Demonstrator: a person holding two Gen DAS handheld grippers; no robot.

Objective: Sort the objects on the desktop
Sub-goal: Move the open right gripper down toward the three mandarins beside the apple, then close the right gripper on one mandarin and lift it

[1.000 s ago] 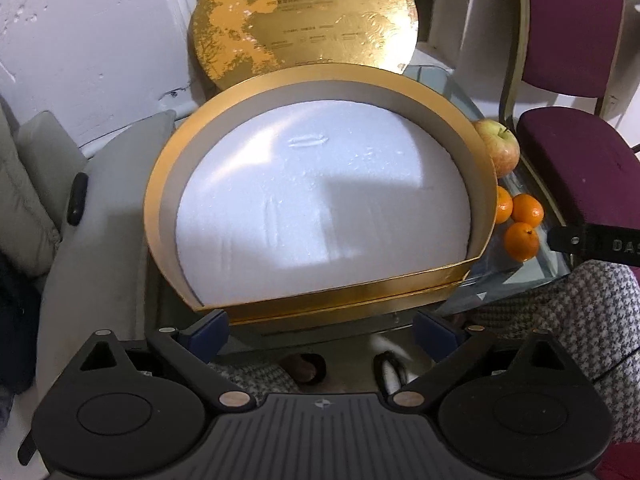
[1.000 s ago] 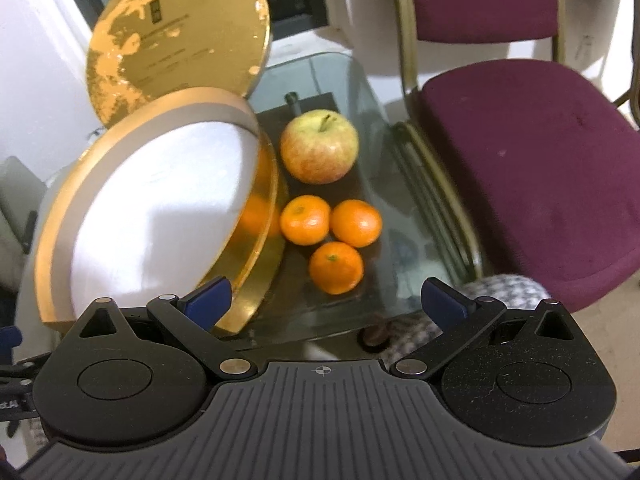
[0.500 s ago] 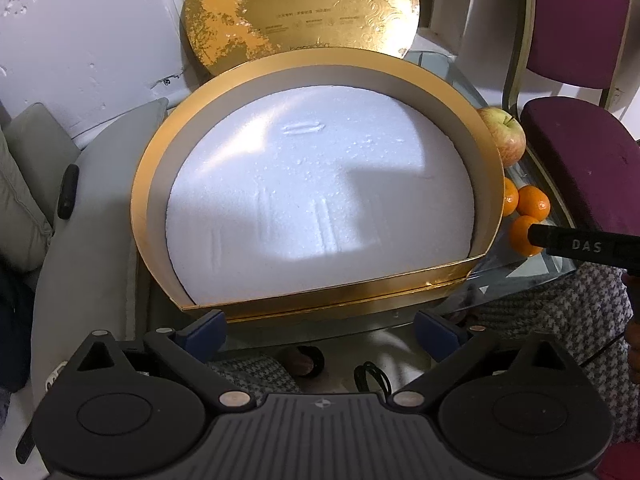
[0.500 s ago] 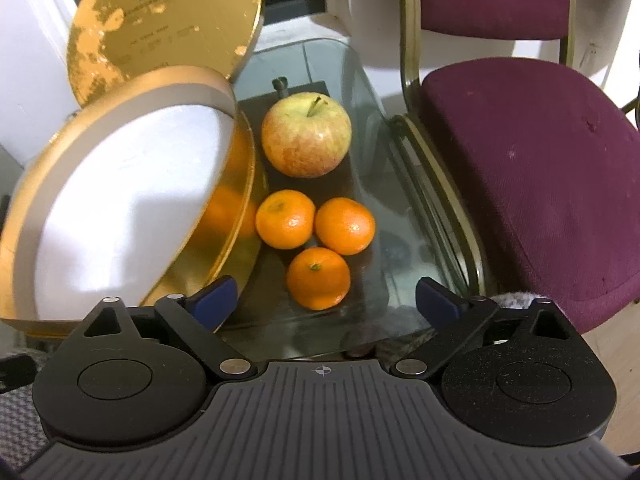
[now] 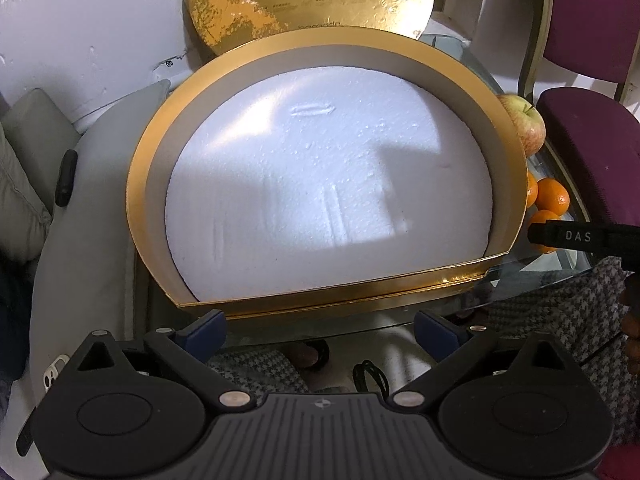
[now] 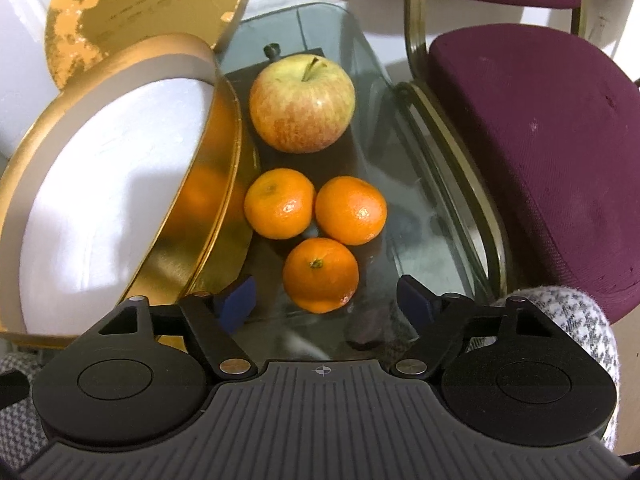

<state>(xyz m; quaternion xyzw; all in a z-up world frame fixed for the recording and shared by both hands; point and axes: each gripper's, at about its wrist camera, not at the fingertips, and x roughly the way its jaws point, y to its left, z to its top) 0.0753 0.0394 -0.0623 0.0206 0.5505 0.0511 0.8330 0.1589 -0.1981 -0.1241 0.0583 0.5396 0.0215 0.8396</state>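
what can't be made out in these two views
- Left wrist view: the mandarins and apple are mostly hidden by the box wall and the right tool.
- Both views: the lid top is cut off by the frame edge.
- Lid print: too small to read.
- Under the glass table: blurred.

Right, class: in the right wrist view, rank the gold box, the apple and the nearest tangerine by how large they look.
1. gold box, plainly largest
2. apple
3. nearest tangerine, smallest though closest to the camera

Gold box [image 5: 508, 148], white foam [image 5: 328, 192], orange tangerines [image 6: 320, 274], maroon chair [image 6: 532, 152].
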